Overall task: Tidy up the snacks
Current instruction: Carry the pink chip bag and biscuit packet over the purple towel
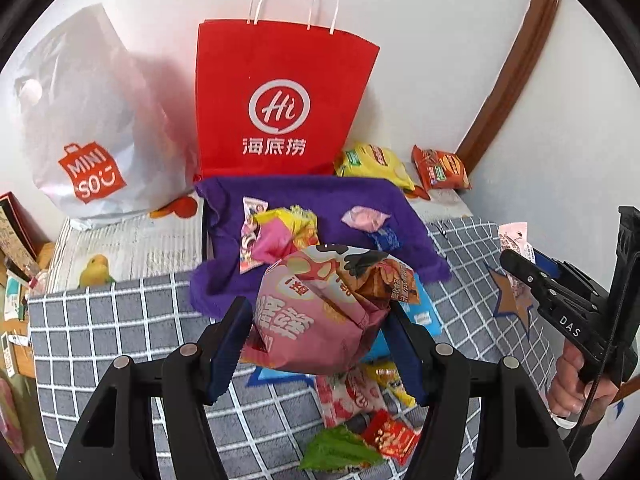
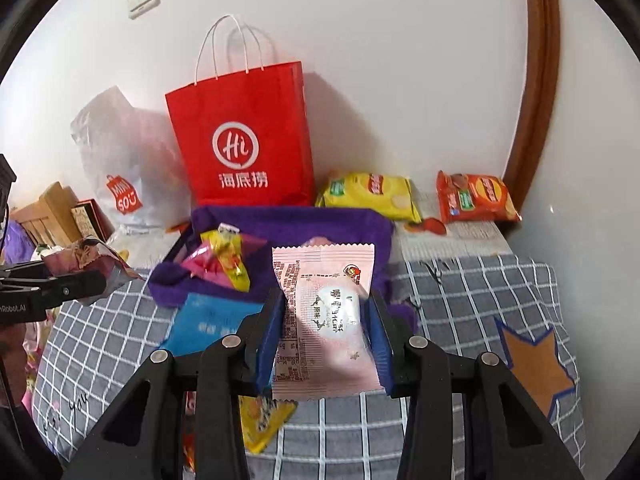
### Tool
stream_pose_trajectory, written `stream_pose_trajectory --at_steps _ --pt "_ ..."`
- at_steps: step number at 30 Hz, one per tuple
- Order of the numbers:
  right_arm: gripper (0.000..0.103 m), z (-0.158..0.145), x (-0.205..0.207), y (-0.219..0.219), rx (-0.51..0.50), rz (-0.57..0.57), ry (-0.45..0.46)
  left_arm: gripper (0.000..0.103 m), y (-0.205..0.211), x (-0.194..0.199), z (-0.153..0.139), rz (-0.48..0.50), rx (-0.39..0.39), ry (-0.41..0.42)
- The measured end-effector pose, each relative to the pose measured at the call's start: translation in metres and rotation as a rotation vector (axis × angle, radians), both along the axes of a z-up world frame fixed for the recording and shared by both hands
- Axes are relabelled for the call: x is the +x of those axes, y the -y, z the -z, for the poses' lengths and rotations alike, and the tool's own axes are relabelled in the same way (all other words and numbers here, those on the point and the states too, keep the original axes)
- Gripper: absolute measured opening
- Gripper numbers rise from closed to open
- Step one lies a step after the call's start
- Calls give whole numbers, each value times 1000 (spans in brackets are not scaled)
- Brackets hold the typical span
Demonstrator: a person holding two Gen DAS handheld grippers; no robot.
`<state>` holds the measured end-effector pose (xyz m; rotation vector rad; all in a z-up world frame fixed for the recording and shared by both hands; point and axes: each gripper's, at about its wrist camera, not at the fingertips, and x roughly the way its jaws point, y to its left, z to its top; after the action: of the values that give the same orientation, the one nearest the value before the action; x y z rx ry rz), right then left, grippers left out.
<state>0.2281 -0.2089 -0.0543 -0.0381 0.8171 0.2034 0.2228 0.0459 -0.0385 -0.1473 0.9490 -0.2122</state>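
Snacks are the matter here, and both claws carry one. The left gripper (image 1: 320, 344) is closed on a crumpled pink snack bag (image 1: 320, 312), squeezed between its blue pads and held above the grey checked cloth (image 1: 120, 320). The right gripper (image 2: 326, 340) is closed on a flat pale pink packet (image 2: 326, 320), which stands upright between the fingers.

The relation that matters, I judge, is the one to the purple-lined tray (image 2: 320, 224). It lies straight ahead of both claws, just beyond the held snacks and in front of the red Haidilao paper bag (image 2: 244, 140). Some small snacks lie in it already, among them a yellow and pink packet (image 1: 284, 232) and a pink wrapped candy (image 1: 364, 218).

The pale pink packet has its long axis pointing away from the claw toward the tray, with its serrated top edge forward. The pink snack bag is too crumpled to show a clear axis. Which hand is nearer to the tray, I cannot say surely. More snacks remain loose on the cloth below the left claw, for example a small red packet (image 1: 394, 436).
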Motion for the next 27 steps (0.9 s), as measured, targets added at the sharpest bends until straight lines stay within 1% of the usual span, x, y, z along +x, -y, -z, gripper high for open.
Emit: stream_pose_trajectory --at_steps 9,15,18,27 --pt "41 -5 44 -5 10 10 0 64 2 31 -5 6 -3 10" --pt "41 0 71 -11 8 7 -9 64 -3 54 -2 -11 -32 1" --pt "41 0 83 -17 5 -2 -11 64 -4 65 -2 -15 -41 1" --pt "41 -6 118 -42 5 -52 6 64 -9 97 -3 -34 -36 6"
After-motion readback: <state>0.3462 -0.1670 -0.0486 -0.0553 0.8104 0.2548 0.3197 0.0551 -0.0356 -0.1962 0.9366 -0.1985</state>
